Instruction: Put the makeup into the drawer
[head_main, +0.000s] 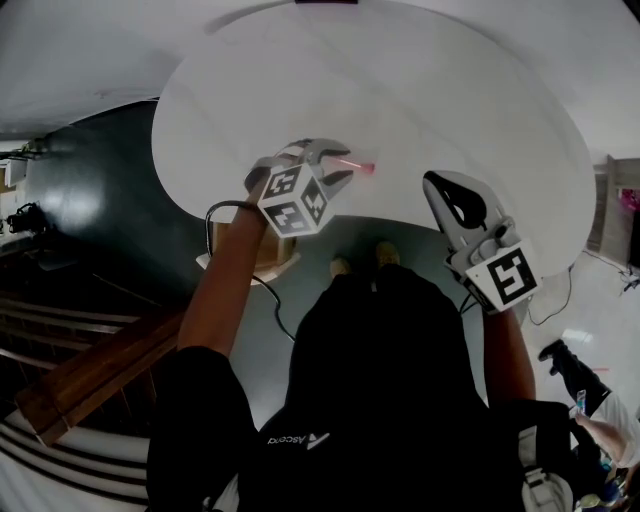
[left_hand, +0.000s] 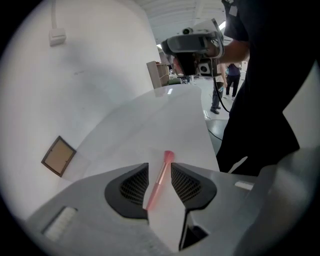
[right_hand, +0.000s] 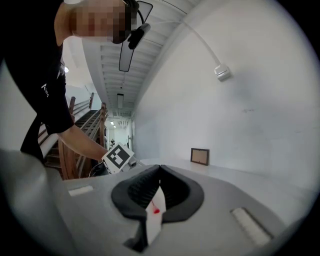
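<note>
A person in a black shirt is standing at the near edge of a white round table (head_main: 400, 80), holding a gripper in each hand. The slim pink makeup brush (left_hand: 162, 177) is lying flat on the tabletop close to that near edge, just in front of the person, with its thicker pink head pointing away from the left gripper (head_main: 348, 164). That gripper is tilting steeply down over the table with its jaws standing wide apart; the brush is sitting in the gap between the two black ribbed pads, and bare white tabletop is showing beside it, so the pads are not pressing on it and nothing is being held. Whether the jaw tips are touching the tabletop I cannot tell. The right gripper (head_main: 435, 182) is hanging to the right, near the table's edge and well apart from the brush, pointing almost level across the table. Its black pads are meeting at their tips and gripping nothing. Far across the table, a small brown-framed square panel (right_hand: 200, 156) is showing low against the white wall, and a small white box on a white conduit (right_hand: 222, 72) is sitting higher up the same wall. A wooden staircase (head_main: 90, 370) is running along the left side of the room.
</note>
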